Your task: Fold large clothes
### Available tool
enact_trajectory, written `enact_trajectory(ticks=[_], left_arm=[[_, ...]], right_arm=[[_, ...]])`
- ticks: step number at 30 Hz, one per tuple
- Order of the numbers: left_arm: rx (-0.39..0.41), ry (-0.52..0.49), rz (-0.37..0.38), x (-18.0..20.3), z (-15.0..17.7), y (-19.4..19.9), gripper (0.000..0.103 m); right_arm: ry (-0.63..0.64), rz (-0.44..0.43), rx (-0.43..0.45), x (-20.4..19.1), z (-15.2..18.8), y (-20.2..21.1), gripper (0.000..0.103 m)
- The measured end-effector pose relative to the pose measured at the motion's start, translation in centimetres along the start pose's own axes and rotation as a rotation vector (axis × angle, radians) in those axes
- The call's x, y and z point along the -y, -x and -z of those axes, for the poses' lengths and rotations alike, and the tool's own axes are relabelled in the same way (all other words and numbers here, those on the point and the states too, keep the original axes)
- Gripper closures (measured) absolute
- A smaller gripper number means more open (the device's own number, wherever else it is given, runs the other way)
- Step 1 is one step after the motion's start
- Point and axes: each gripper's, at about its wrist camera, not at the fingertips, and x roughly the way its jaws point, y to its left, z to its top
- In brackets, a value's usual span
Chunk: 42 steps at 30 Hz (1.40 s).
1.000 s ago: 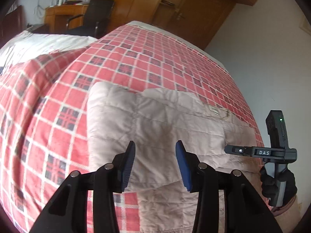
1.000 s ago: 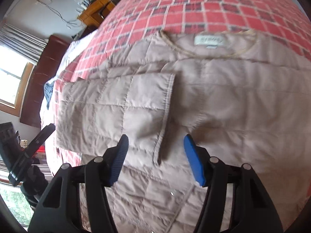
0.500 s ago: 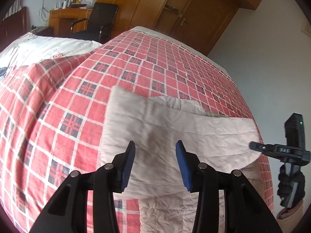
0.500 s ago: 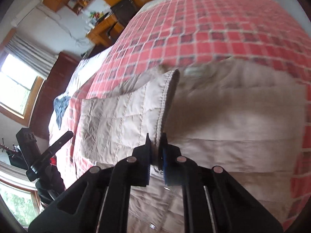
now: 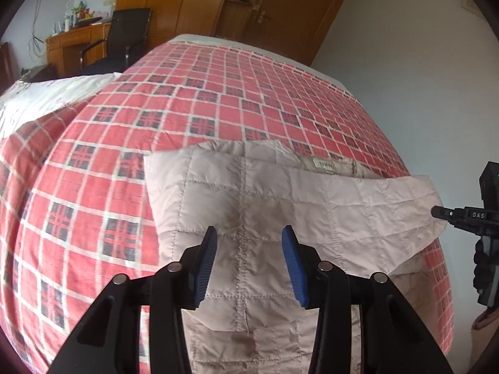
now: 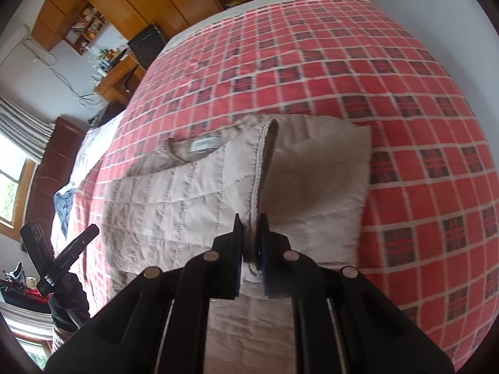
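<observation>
One quilted jacket (image 5: 249, 193) is lying on the checked bedspread (image 5: 218, 93) — neck label (image 5: 323, 165) unreadable. Right gripper (image 6: 250, 243) is pinching the jacket's hem; left gripper (image 5: 249, 261) is hovering over it, fingers wide — "DAS" is showing on the right gripper.

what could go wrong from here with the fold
1. Only the right tongs hold the jacket, shut on its stitched edge; the bite looks narrow, so the edge could slip out mid-fold.
2. The left tongs hang open over the cloth, pinning nothing, so the whole jacket may drag across the bedspread instead of creasing.
3. The lifted panel sags between the grip and the bed and may land crooked.
</observation>
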Motion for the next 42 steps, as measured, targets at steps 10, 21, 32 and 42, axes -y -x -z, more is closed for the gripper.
enact_trajectory(ticks=[10, 21, 32, 42], left_arm=[[-0.071, -0.005, -0.023, -0.8, 1.1, -2.9, 0.06], [-0.027, 0.032, 0.011, -2.0, 0.2, 0.1, 0.058], [-0.029, -0.028, -0.011, -0.5, -0.6, -1.0, 0.057], [-0.119, -0.054, -0.075, -1.3, 0.5, -5.1, 0.059]], right_arm=[[-0.057, 0.06, -0.096, 2.7, 2.3, -4.4, 0.094], [0.0, 0.172, -0.013, 1.6, 2.3, -2.7, 0.074], [0.129, 0.106, -0.051, -3.4, 2.6, -4.7, 0.073], [0.056, 0.106, -0.146, -0.2, 3.3, -9.3, 0.075]])
